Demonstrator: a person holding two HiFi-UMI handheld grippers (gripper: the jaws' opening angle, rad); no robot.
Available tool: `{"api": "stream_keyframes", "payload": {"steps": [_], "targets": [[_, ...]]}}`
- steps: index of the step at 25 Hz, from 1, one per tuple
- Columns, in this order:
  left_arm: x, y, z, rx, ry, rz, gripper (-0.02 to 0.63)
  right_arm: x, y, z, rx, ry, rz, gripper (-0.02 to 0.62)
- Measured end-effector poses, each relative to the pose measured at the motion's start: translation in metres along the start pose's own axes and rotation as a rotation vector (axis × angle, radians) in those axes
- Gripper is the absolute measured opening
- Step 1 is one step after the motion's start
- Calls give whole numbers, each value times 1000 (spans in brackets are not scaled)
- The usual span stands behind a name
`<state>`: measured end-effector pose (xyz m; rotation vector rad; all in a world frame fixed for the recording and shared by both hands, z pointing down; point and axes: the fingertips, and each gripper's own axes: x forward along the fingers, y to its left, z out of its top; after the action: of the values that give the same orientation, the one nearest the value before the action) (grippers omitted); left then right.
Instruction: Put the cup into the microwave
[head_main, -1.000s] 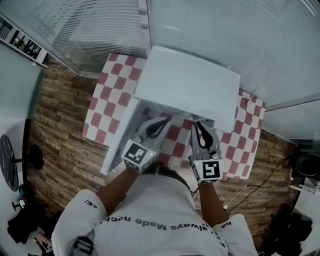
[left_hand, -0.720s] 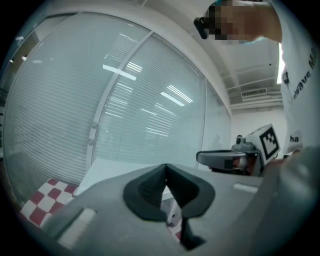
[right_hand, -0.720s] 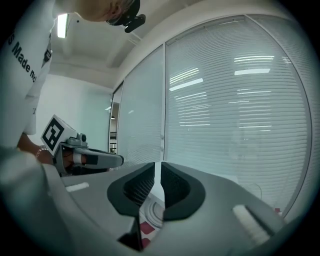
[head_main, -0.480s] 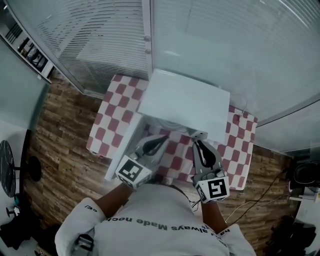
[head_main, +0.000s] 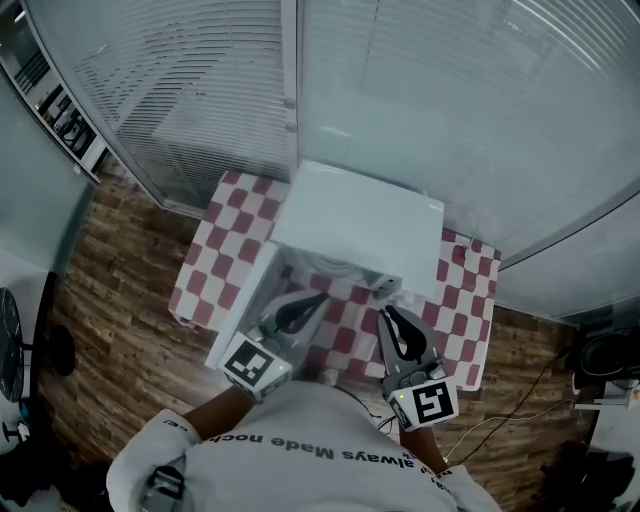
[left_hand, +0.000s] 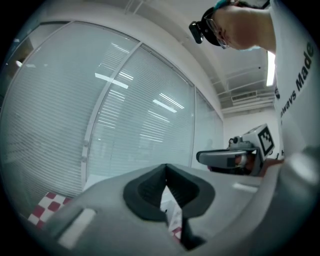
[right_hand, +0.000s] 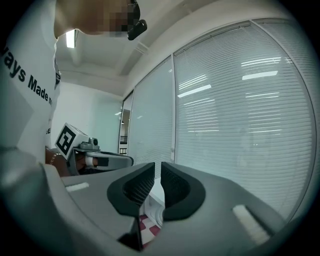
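Note:
The white microwave (head_main: 355, 215) stands on a red-and-white checked table (head_main: 215, 255), with its door (head_main: 245, 305) swung open to the left. Under its front edge a pale rounded shape (head_main: 335, 265) shows in the opening; I cannot tell whether this is the cup. My left gripper (head_main: 322, 297) hovers in front of the opening beside the door, jaws shut and empty (left_hand: 166, 172). My right gripper (head_main: 385, 312) hangs just right of it, near the microwave's front right corner, its jaws together with only a thin slit and nothing between them (right_hand: 157, 170).
Glass walls with blinds (head_main: 420, 90) rise close behind the table. Wood-pattern floor (head_main: 120, 320) surrounds it. Cables (head_main: 520, 385) trail on the floor at the right, and dark equipment (head_main: 600, 355) sits at the right edge.
Both grippers have drawn back from the microwave toward my body. The head view has lifted, so more of the glass wall shows. Both jaws stay shut.

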<state>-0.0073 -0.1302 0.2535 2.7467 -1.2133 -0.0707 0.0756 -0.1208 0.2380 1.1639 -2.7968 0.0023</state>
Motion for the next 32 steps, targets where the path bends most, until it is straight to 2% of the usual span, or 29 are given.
{"api": "stream_keyframes", "payload": {"steps": [7, 10, 19, 22, 32], "targets": [[-5, -10, -3, 10, 25, -11, 4, -12, 4, 10, -3, -25, -14, 38], [-1, -14, 6, -1, -5, -17, 3, -14, 5, 7, -5, -20, -11, 35], [0, -8, 7, 7, -11, -6, 3, -10, 3, 8, 0, -28, -20, 35], [0, -5, -1, 14, 16, -1, 3, -6, 3, 8, 4, -33, -19, 35], [5, 1, -2, 8, 0, -6, 3, 5, 1, 3, 7, -26, -14, 35]]}}
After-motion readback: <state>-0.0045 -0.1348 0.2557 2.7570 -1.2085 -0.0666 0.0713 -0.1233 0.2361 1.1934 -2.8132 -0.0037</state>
